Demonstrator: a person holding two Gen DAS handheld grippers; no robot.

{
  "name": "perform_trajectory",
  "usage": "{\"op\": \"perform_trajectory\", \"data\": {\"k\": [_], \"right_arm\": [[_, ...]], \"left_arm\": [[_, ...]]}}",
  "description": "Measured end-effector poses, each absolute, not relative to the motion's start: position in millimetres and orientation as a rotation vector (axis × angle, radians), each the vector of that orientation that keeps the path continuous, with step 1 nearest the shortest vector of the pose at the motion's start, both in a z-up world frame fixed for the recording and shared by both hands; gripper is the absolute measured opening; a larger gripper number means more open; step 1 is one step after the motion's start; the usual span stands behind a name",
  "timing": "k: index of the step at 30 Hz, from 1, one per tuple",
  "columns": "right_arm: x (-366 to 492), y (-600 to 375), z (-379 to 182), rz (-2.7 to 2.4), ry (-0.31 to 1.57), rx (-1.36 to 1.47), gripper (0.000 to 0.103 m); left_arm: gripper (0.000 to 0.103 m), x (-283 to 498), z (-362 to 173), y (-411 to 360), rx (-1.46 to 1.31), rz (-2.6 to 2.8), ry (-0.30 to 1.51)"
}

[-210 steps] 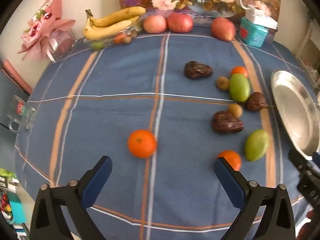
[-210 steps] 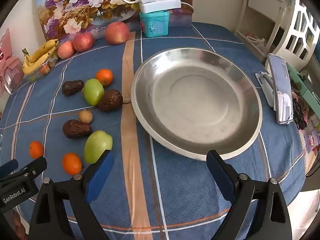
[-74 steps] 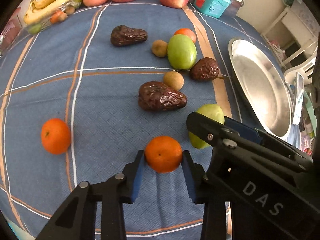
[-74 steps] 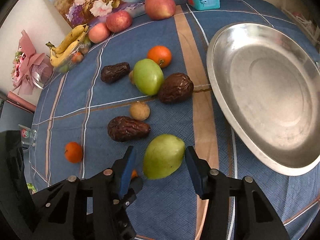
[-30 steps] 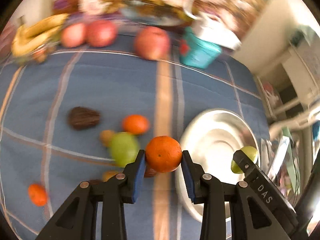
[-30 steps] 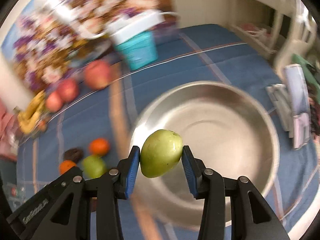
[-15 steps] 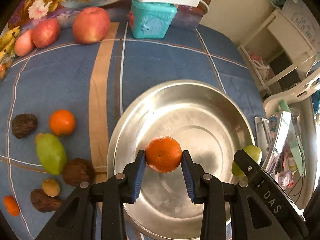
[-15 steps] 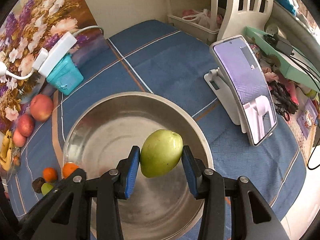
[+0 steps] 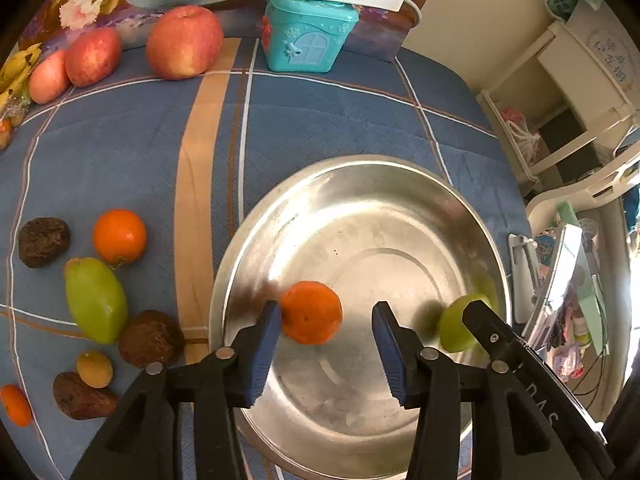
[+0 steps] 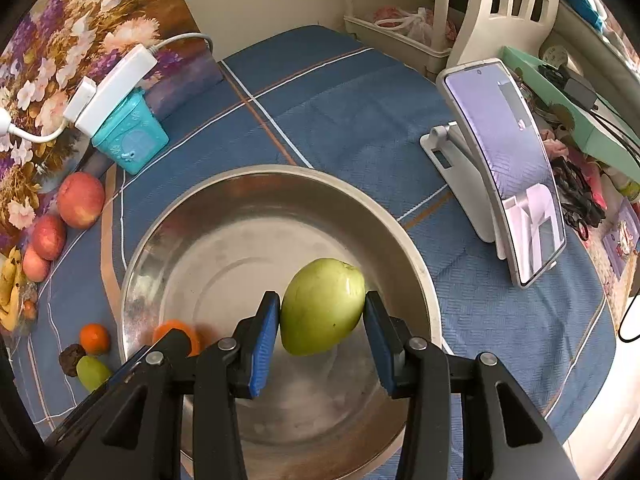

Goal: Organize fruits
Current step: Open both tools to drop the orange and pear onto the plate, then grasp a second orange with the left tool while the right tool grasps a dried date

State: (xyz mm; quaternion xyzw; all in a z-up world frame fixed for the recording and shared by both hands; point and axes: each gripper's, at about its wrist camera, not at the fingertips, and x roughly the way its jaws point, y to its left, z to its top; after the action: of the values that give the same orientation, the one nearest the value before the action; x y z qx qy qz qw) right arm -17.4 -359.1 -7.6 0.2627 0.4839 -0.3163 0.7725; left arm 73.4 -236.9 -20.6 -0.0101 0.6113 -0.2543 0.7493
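At the centre of the left wrist view we see our left tool (image 9: pixel 326 330) spread wide over the steel bowl (image 9: pixel 256 224), with the blurred orange (image 9: pixel 311 312) touching only its left pad. Our right tool (image 10: pixel 322 322) clamps the green fruit (image 10: pixel 322 306) above the same bowl. On the right tool's arm, lower right of that view, we read "DAS".

Shiny metal plate (image 9: pixel 472 216) (cloth (image 9: pixel 120 152) woven)

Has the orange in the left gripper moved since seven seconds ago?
Yes. The orange went from the blue cloth, left of the other fruit, to over the steel bowl. The left gripper is now open; the orange looks released.
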Motion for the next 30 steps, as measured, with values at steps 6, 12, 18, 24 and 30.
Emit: {"op": "perform_trajectory", "data": {"k": [6,12,18,24,30], "right_arm": [[-20.2,-356.8,1.3,-0.687,1.030,0.560,0.046],[-25.3,-352.1,10.4,-0.677,1.007,0.560,0.058],[-25.1,-339.7,17.1,-0.634,0.993,0.549,0.080],[-19.1,-317.7,19.0,-0.584,0.987,0.500,0.090],[-4.5,-287.9,19.2,-0.486,0.971,0.487,0.096]], "left_arm": [[0.063,71.3,-10.3,-223.3,-0.044,-0.547,1.328],[0.090,72.6,6.3,-188.4,-0.065,-0.478,1.270],[0.103,79.3,14.5,-139.7,-0.066,-0.344,1.205],[0.103,81.9,20.1,-93.3,-0.024,-0.223,1.111],[0.103,77.5,33.4,-44.2,0.039,-0.112,0.972]]}}
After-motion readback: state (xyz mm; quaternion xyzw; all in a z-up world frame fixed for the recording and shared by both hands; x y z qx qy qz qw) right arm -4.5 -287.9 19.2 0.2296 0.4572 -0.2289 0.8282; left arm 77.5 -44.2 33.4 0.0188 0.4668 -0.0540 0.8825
